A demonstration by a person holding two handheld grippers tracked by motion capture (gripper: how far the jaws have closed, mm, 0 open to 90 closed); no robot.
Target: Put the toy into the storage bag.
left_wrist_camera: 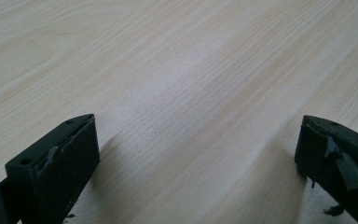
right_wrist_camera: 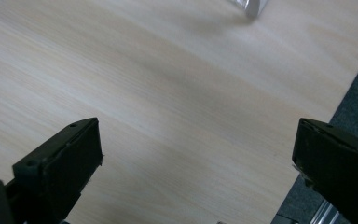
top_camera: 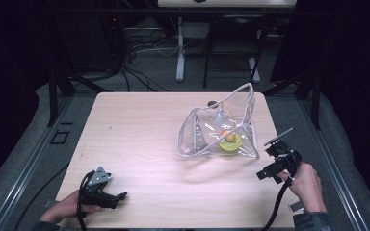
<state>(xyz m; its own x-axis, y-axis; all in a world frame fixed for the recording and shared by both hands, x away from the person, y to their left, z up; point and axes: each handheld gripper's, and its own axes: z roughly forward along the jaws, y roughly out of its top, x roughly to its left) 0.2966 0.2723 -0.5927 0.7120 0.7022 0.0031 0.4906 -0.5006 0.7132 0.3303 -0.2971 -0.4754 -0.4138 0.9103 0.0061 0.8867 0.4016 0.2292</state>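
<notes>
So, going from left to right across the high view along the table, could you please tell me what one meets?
Left claw → bare stretch of wooden table → clear plastic bag with a yellow roll of tape inside → right claw.

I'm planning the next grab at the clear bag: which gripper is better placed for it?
Probably the right gripper: it is open beside the clear bag; the left gripper, also open, sits far across the table.
</notes>
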